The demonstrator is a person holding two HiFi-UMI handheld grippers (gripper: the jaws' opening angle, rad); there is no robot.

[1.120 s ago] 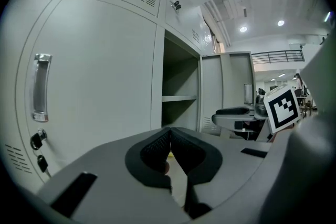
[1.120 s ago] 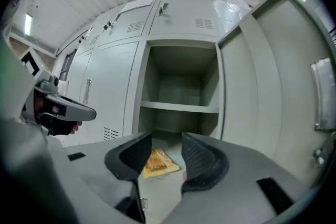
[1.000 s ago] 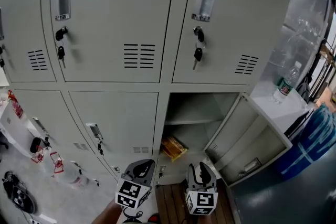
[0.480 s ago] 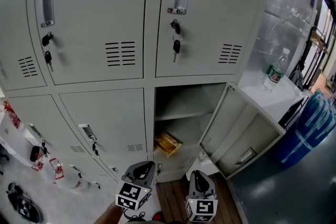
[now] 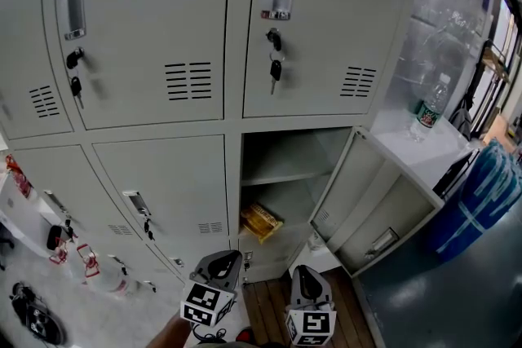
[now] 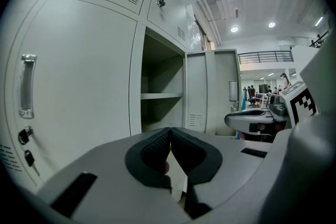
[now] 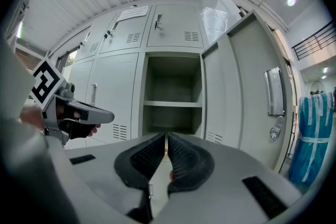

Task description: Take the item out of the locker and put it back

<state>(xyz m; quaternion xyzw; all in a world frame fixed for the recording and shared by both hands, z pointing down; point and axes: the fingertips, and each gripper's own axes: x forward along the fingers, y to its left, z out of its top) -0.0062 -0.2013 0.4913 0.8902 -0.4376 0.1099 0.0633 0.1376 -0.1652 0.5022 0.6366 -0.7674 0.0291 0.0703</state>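
Approach step: the yellow packet (image 5: 261,222) lies low in the open locker (image 5: 287,172), at twelve o'clock ahead. The left gripper (image 5: 222,263) is pinched together empty, and the right gripper (image 5: 303,277) has just closed on nothing; reaching in calls for spread jaws

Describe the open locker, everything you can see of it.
The open locker is grey painted metal and sits in the bottom row, to the right of a shut one. Its door is swung wide open to the right, with vent slots low on it. One shelf splits the inside. The space above it looks empty, and a yellow packet lies below.
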